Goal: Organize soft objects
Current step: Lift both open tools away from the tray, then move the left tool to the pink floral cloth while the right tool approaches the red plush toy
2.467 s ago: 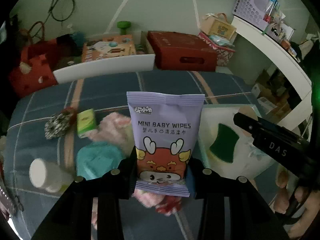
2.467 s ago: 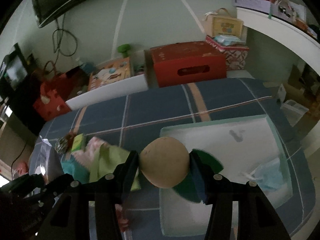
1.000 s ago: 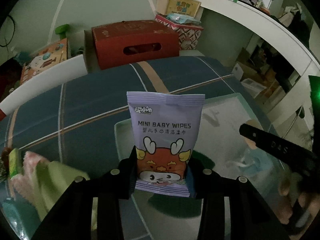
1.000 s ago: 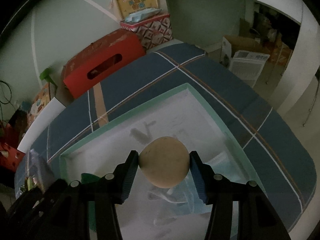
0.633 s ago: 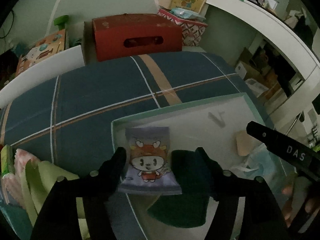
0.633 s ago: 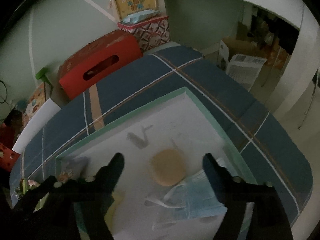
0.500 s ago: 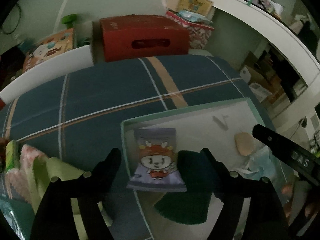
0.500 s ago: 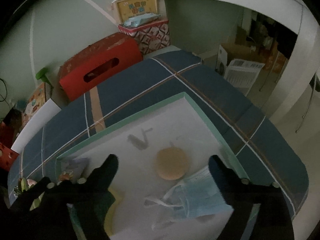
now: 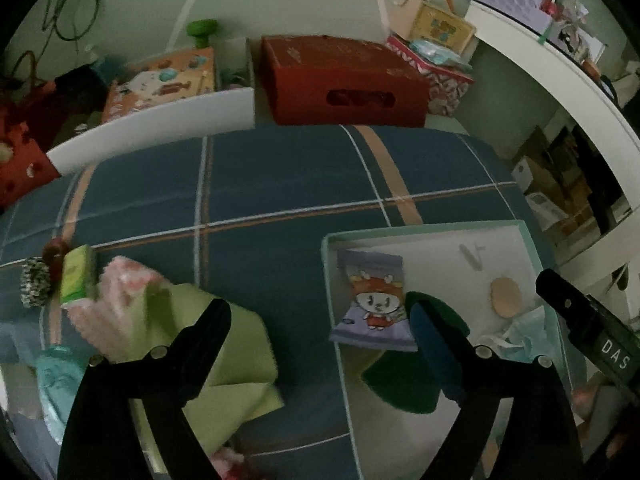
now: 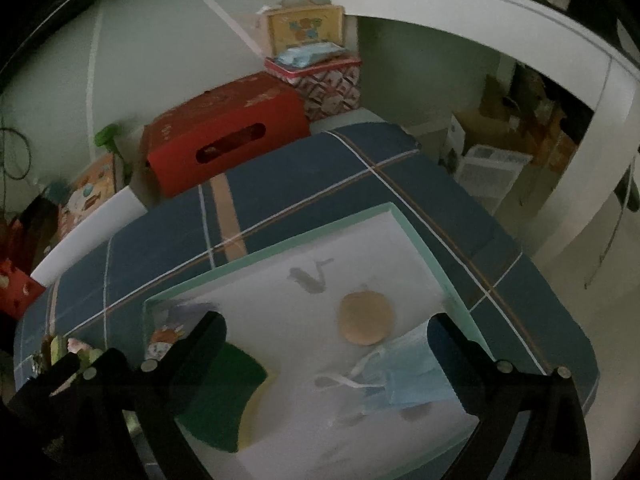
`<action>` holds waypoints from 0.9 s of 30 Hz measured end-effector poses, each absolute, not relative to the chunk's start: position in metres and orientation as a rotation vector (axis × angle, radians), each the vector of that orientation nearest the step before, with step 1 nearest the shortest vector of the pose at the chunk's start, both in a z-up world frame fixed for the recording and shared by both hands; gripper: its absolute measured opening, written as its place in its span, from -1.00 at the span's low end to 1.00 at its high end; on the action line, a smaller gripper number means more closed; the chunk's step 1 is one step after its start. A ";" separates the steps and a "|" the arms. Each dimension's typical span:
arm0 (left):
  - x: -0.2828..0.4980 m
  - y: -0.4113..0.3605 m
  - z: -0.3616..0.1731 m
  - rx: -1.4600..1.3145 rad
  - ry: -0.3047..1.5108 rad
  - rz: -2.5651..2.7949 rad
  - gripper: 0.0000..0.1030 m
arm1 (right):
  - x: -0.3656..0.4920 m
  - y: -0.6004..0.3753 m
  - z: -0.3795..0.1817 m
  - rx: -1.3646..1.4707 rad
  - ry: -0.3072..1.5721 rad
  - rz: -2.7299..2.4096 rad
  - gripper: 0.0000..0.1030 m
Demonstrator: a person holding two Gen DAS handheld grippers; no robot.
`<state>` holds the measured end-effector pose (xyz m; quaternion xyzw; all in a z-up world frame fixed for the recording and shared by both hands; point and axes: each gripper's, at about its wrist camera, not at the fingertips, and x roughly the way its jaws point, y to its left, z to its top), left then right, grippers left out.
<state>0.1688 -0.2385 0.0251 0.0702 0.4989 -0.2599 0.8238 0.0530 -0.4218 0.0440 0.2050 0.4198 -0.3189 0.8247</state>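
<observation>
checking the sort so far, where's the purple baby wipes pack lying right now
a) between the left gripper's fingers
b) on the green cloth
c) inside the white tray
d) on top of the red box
c: the baby wipes pack lies flat inside the white tray, against its left wall, beside the dark green sponge.

A bed with a blue plaid cover carries a shallow green-rimmed tray, a green cloth, a pink towel and a small green packet.
</observation>
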 end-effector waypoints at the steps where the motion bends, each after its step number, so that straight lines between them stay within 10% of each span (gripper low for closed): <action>1: 0.167 -0.234 0.029 0.154 1.052 -0.546 0.78 | 0.053 -0.418 0.047 0.428 0.887 -0.672 0.98; 27: 0.136 -0.078 0.029 0.007 1.069 -0.351 0.78 | 0.058 -0.299 0.033 0.277 0.940 -0.454 0.98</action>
